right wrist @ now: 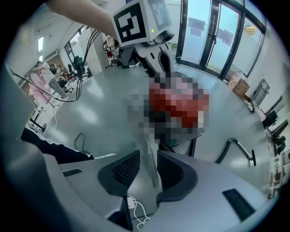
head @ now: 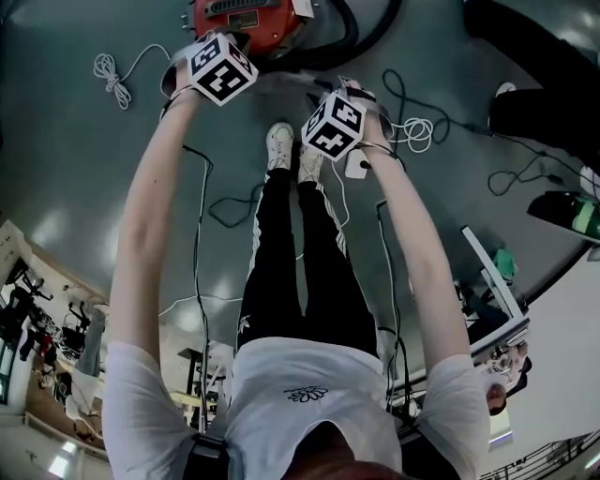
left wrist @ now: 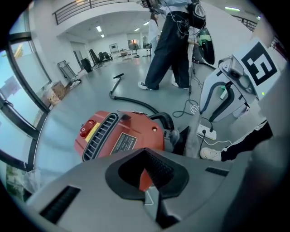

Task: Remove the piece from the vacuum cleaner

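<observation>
The red vacuum cleaner [head: 246,21] lies on the grey floor just beyond both grippers, with a black hose [left wrist: 164,118] plugged into its side. My left gripper [left wrist: 136,158] hangs above the red body [left wrist: 124,136], open, with nothing between the pads. A pale grey strip-like piece [right wrist: 152,165] runs from the vacuum toward me and lies in the gap of my right gripper [right wrist: 148,159]. The right jaws stand open on either side of it, and the pads do not press on it. In the head view the marker cubes [head: 222,67] hide the fingertips.
A white power strip [left wrist: 206,132] and loose cables [head: 112,75] lie on the floor near my white shoes [head: 279,145]. The hose's wand [left wrist: 118,84] lies further off. A person in dark trousers [left wrist: 170,50] stands behind the vacuum. Glass doors [right wrist: 213,36] line one wall.
</observation>
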Demonstrator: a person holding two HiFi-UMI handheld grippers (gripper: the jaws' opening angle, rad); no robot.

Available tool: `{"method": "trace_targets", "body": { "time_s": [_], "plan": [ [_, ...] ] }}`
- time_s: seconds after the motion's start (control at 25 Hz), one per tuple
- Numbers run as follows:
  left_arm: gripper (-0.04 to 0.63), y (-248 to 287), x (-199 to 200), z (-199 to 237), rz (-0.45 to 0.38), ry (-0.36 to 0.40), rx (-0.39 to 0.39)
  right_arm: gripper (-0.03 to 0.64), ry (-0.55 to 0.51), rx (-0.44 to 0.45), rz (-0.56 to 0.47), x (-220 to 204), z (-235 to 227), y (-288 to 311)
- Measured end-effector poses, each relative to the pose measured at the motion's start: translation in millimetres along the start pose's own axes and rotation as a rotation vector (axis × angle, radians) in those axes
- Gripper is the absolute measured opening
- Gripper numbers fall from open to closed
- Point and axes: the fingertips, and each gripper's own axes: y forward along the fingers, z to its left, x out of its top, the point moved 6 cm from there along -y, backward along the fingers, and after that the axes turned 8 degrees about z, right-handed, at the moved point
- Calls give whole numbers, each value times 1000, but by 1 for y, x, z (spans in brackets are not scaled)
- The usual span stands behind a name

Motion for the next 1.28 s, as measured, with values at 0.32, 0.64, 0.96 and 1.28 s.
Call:
{"method": "trace_targets", "body": {
  "time_s": [0.32, 0.64, 0.96, 1.28],
  "plan": [
    [0, 3, 0, -1, 38, 24, -30, 104, -16, 8, 113, 2, -9, 39],
    [0, 2, 2, -1, 56, 10, -55, 23, -83, -56, 211, -3, -6, 59],
    [0, 3, 2, -5, 52, -1, 5, 23, -101, -8, 175, -8, 20, 57],
    [-1, 2, 3, -5, 73, -13, 25, 23, -179, -29, 157, -7, 39, 56]
  ]
}}
